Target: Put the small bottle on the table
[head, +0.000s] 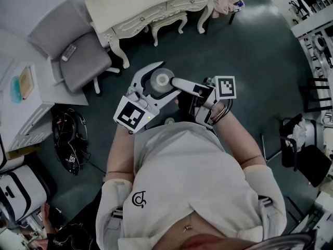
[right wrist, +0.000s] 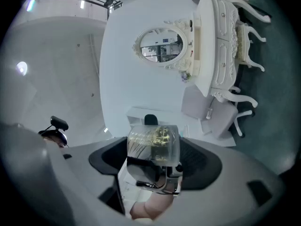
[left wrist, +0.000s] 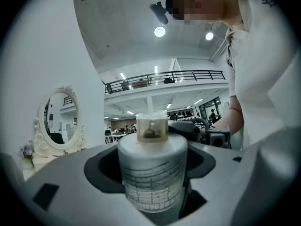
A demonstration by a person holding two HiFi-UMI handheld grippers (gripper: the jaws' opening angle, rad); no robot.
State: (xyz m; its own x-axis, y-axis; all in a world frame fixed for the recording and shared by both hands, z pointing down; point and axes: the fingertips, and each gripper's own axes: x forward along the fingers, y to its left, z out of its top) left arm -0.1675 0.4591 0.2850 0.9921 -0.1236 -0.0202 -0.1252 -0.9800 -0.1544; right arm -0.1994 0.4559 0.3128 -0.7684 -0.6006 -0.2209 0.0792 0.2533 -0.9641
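Note:
The small bottle (head: pixel 162 80) is white and frosted, with a clear amber cap (left wrist: pixel 151 128). It hangs over the dark floor in front of the person's chest. My left gripper (head: pixel 165 76) is shut on its round body (left wrist: pixel 153 173), one jaw on each side. My right gripper (head: pixel 177 85) reaches in from the right and stands open at its widest. The cap (right wrist: pixel 154 142) sits between its jaws without being pressed. In the left gripper view the right gripper (left wrist: pixel 211 138) shows just behind the bottle.
A white ornate dressing table (head: pixel 151 7) with a stool (head: pixel 167 21) stands ahead, and its oval mirror (right wrist: pixel 162 46) hangs above it. A grey chair (head: pixel 78 53) stands left of it, with a white cabinet (head: pixel 23 103) further left. Bags and cables (head: pixel 67 139) lie on the floor.

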